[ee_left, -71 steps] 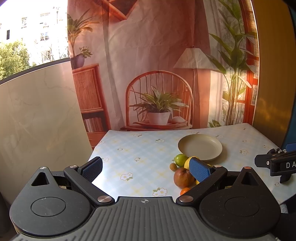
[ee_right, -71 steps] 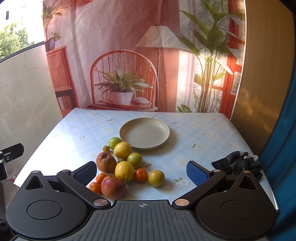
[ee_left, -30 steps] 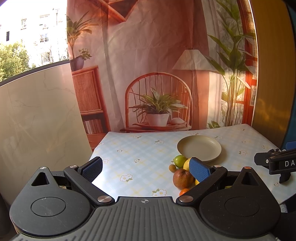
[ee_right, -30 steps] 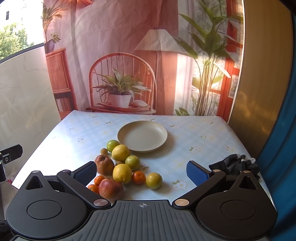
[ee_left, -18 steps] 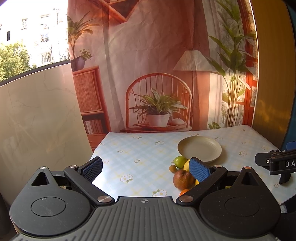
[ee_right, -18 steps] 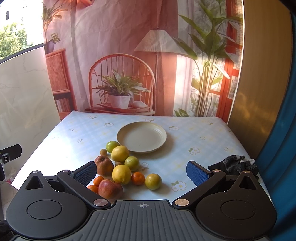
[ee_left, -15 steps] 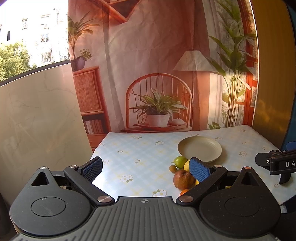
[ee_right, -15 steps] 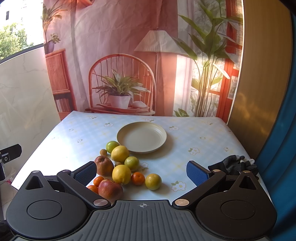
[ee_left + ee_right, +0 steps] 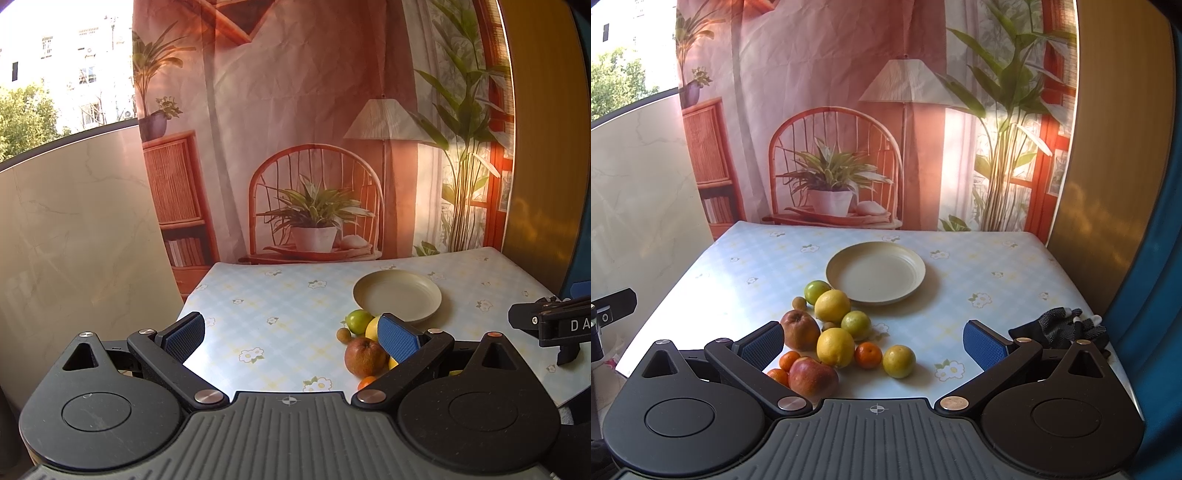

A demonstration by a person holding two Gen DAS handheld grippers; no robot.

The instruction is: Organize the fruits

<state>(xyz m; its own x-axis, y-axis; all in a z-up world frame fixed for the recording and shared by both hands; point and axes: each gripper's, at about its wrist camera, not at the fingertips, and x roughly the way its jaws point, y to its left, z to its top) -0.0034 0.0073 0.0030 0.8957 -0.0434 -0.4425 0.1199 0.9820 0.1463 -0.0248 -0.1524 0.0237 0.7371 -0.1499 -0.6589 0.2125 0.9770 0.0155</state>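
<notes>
From the left wrist view, my left gripper (image 9: 291, 332) has its fingers spread wide and holds nothing. The fruit cluster lies ahead and to the right of it, half hidden behind the right finger (image 9: 397, 338): I can make out a brown apple (image 9: 364, 356), a green fruit (image 9: 359, 320) and a small brown one (image 9: 343, 334). The plate (image 9: 397, 295) sits just beyond them, empty. Straight ahead of these fingers is only bare tablecloth (image 9: 258, 314), so this arm would have to swing right to reach anything. The table's left edge is close on that side.

From the right wrist view, my right gripper (image 9: 873, 345) is also wide open and empty. Here the fruit lies directly ahead and slightly left, between the fingers and the plate (image 9: 875, 273). The yellow-green fruit (image 9: 899, 361) and the tangerine (image 9: 868, 355) are nearest the gap, the red apple (image 9: 812, 376) sits tight by the left finger (image 9: 762, 347). All are round, so no long axis matters. I judge this arm the better placed. Open cloth lies to the right up to a black glove (image 9: 1060, 328) near the edge; the pieces touch, so a neighbour could roll.
</notes>
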